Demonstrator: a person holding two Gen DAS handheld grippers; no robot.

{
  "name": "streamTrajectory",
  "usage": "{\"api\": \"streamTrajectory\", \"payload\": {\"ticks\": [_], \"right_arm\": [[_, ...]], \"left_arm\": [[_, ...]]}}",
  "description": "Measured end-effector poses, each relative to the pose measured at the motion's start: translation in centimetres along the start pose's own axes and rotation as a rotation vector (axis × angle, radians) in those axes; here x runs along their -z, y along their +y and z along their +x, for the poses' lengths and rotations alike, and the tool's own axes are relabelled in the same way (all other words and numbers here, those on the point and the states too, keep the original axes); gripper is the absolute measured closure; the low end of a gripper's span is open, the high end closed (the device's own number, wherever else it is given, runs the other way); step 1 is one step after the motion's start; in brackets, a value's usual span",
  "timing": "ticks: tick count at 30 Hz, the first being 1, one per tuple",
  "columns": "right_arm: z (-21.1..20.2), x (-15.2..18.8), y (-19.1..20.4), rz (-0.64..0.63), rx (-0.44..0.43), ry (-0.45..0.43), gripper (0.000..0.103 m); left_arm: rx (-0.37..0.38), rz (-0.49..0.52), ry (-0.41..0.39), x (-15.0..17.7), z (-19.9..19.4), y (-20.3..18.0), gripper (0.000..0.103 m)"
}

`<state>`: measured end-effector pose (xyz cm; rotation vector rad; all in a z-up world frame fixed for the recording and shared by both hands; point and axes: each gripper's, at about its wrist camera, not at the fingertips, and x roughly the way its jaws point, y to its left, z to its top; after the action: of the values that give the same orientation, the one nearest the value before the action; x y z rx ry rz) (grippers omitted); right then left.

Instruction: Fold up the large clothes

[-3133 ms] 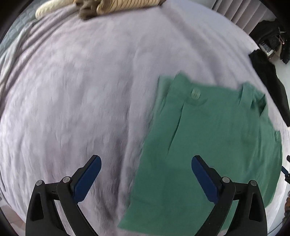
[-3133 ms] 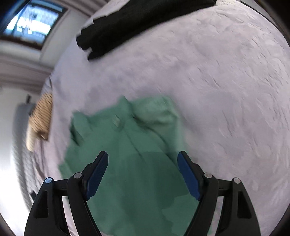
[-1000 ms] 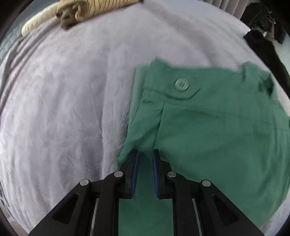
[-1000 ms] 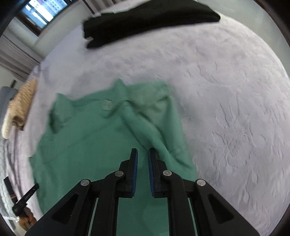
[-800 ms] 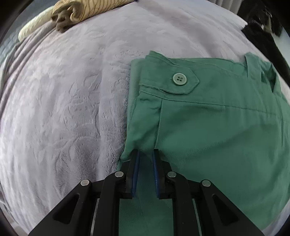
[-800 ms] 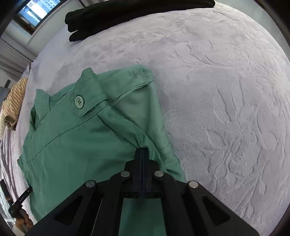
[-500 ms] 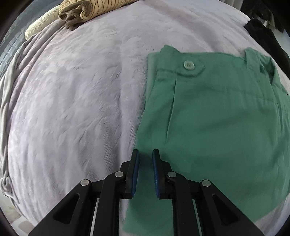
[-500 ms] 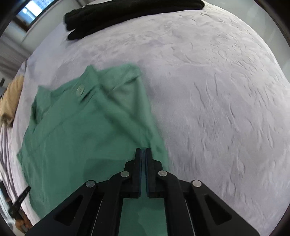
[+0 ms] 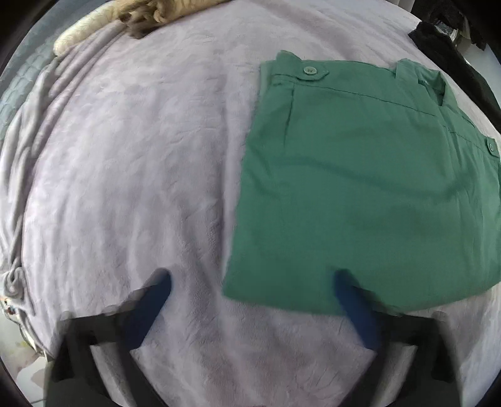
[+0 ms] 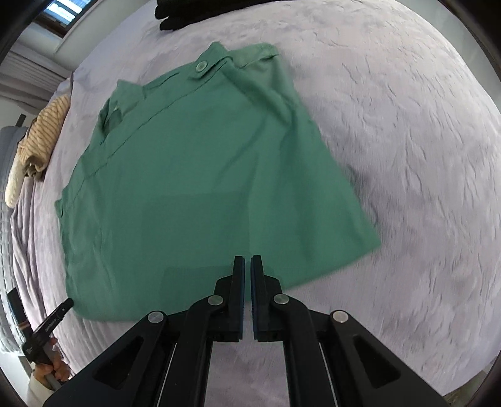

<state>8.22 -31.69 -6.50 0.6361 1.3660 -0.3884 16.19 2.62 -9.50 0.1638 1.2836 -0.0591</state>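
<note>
A folded green garment (image 9: 360,188) with buttons lies flat on the lilac bedspread (image 9: 125,156); it also shows in the right wrist view (image 10: 194,175). My left gripper (image 9: 250,300) is open and empty, blurred, hovering above the garment's near left corner. My right gripper (image 10: 247,281) is nearly shut with a thin gap between the pads, holding nothing, above the garment's near edge. The left gripper also shows at the lower left of the right wrist view (image 10: 47,325).
A striped beige garment (image 9: 150,12) lies at the far edge of the bed, also in the right wrist view (image 10: 40,137). A black garment (image 10: 200,9) lies at the far side, also in the left wrist view (image 9: 454,59). A window (image 10: 62,12) is behind.
My left gripper has opened wide and pulled back from the green garment. My right gripper has also backed off and risen, its jaws parting slightly. The garment stays flat.
</note>
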Motion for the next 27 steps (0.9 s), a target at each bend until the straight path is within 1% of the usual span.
{"api": "streamTrajectory", "payload": {"ticks": [1, 2, 4, 5, 6, 7, 9, 10, 11, 12, 13, 15, 16, 20, 23, 24, 25, 26, 27], "right_arm": [[-0.1, 0.2, 0.1, -0.003, 0.001, 0.002, 0.099], [-0.2, 0.2, 0.3, -0.007, 0.002, 0.003, 0.096], [-0.6, 0.6, 0.8, -0.026, 0.022, 0.000, 0.078], [-0.9, 0.9, 0.9, -0.039, 0.034, -0.006, 0.058], [-1.3, 1.1, 1.2, -0.061, 0.047, -0.021, 0.050], [-1.7, 1.1, 1.6, -0.087, 0.060, -0.034, 0.046], [-2.6, 1.7, 2.6, -0.153, 0.087, -0.055, 0.045], [-2.9, 1.9, 3.0, -0.179, 0.095, -0.062, 0.043], [-3.3, 2.1, 3.4, -0.204, 0.100, -0.068, 0.035], [-3.6, 2.4, 4.0, -0.235, 0.110, -0.077, 0.022], [-4.0, 2.8, 4.4, -0.257, 0.124, -0.091, 0.018], [-4.6, 3.5, 5.2, -0.291, 0.142, -0.111, 0.016], [-4.8, 3.8, 5.4, -0.300, 0.142, -0.111, 0.015], [-4.7, 4.6, 6.4, -0.307, 0.151, -0.109, 0.014], [-5.1, 5.5, 6.8, -0.307, 0.128, -0.121, 0.014], [-5.3, 5.8, 6.9, -0.305, 0.124, -0.121, 0.010], [-5.3, 5.9, 7.1, -0.306, 0.122, -0.115, 0.003], [-5.2, 6.1, 7.2, -0.307, 0.120, -0.111, 0.000], [-5.2, 6.3, 7.4, -0.309, 0.119, -0.109, 0.000]], "left_arm": [[0.002, 0.021, -0.006, 0.4, -0.4, -0.2, 0.001], [0.005, 0.036, -0.006, 0.9, -0.8, -0.5, 0.001], [0.012, 0.049, -0.006, 1.7, -1.2, -0.8, 0.001], [0.014, 0.052, -0.008, 2.1, -1.4, -1.0, 0.001], [0.015, 0.049, -0.010, 2.4, -1.7, -1.1, 0.001], [0.017, 0.042, -0.013, 2.9, -2.2, -1.0, 0.001], [0.029, 0.026, -0.018, 3.1, -3.3, -0.3, 0.001], [0.033, 0.021, -0.016, 2.2, -3.6, 0.0, 0.001], [0.035, 0.018, -0.012, 2.7, -4.0, 0.2, 0.001], [0.034, 0.017, -0.004, 3.2, -4.3, 0.3, 0.001], [0.031, 0.018, 0.000, 3.6, -4.5, 0.7, 0.001], [0.027, 0.023, 0.000, 4.1, -5.2, 0.5, 0.001], [0.025, 0.029, -0.002, 4.7, -6.3, 0.2, 0.001], [0.027, 0.044, -0.001, 5.5, -7.0, -0.1, 0.001], [0.029, 0.050, 0.002, 6.2, -7.5, -0.3, 0.001], [0.033, 0.054, 0.006, 6.4, -7.5, -0.3, 0.001], [0.037, 0.055, 0.009, 6.6, -7.5, -0.4, 0.001], [0.041, 0.057, 0.012, 6.8, -7.7, -0.4, 0.001], [0.044, 0.061, 0.015, 7.0, -7.8, -0.4, 0.001]]}}
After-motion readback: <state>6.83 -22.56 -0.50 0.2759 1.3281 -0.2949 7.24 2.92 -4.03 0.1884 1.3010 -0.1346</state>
